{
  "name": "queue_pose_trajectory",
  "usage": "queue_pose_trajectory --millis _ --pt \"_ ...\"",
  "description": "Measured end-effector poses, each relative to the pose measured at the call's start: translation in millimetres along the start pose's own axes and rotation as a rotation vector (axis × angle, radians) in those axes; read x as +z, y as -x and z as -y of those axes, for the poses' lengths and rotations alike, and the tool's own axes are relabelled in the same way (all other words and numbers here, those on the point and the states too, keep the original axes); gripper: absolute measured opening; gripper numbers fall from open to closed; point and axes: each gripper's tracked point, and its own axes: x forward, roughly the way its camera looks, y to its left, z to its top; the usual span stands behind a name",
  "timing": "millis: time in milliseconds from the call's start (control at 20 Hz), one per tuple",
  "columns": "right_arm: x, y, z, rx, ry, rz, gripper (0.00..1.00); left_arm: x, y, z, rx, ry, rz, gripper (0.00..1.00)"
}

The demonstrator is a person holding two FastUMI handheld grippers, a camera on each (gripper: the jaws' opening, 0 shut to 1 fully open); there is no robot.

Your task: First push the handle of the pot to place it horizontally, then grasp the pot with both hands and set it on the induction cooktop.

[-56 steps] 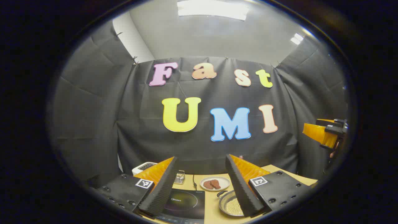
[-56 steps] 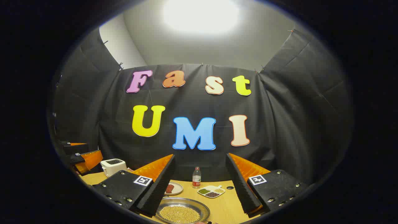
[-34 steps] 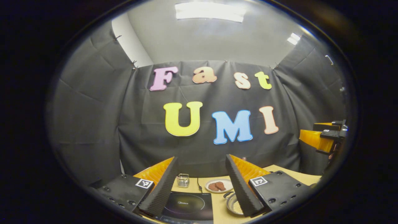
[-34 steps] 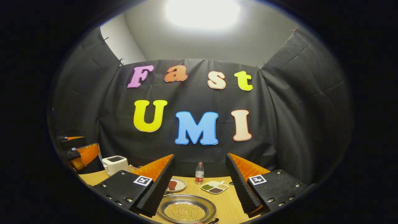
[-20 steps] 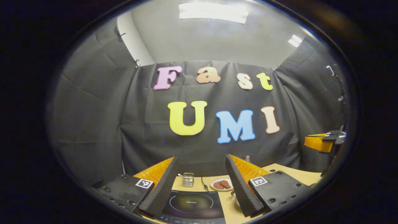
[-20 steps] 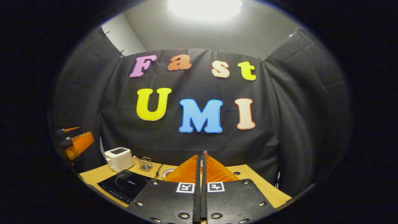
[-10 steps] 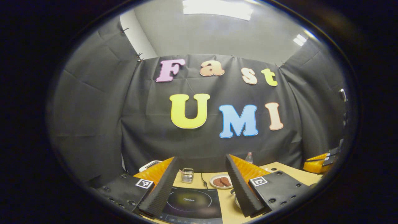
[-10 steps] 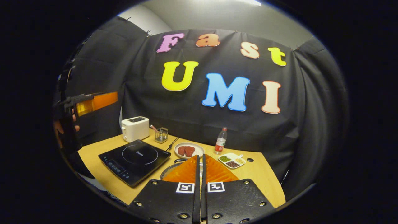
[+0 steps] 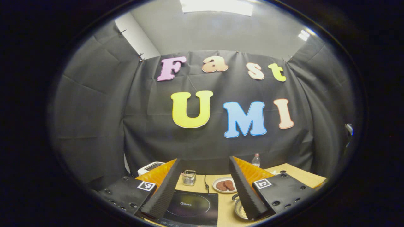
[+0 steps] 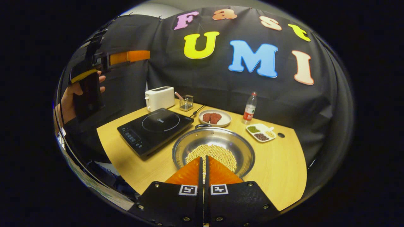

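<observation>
In the right gripper view, the right gripper (image 10: 203,164) is clenched with nothing between its fingers, poised above the near rim of the pot (image 10: 213,150). The pot, a shallow metal pan of pale beans, sits on the wooden table (image 10: 281,164), just right of the black induction cooktop (image 10: 156,128). Behind them are a plate of meat (image 10: 215,118), a bottle (image 10: 249,108), a divided dish (image 10: 261,132), a wire basket (image 10: 187,102) and a white toaster (image 10: 159,97). At the far left, a hand (image 10: 71,97) holds the left gripper (image 10: 129,56) high. In the left gripper view, the left gripper (image 9: 204,181) is spread wide above the cooktop (image 9: 192,206).
</observation>
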Motion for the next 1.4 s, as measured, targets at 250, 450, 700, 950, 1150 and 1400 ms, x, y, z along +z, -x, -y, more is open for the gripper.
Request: queue_pose_trajectory --millis 250,450,700,950,1150,1400 --pt "-52.1 -16.3 0.6 0.145 -0.087 -0.171 0.01 -3.0 -9.7 11.5 0.034 -0.023 -0.019 1.0" --pt "-86.3 -28.0 13.0 0.186 -0.08 -0.282 0.01 -3.1 -12.7 13.4 0.067 -0.044 -0.023 0.97" --pt "-108.6 -32.4 22.6 0.221 -0.087 -0.354 0.01 -12.9 -15.5 18.1 0.093 -0.067 -0.04 1.0" --pt "-107.3 -31.9 45.2 0.199 -0.084 -0.354 0.01 -25.9 -18.9 26.5 0.105 -0.051 -0.066 1.0" --pt "-105.1 -39.2 70.9 0.149 -0.137 -0.345 0.01 -31.2 -21.4 33.3 0.114 -0.054 -0.074 0.92" --pt "-104.6 -48.8 100.5 0.095 -0.158 -0.342 0.01 -38.4 -23.7 38.1 0.129 -0.061 -0.086 1.0"
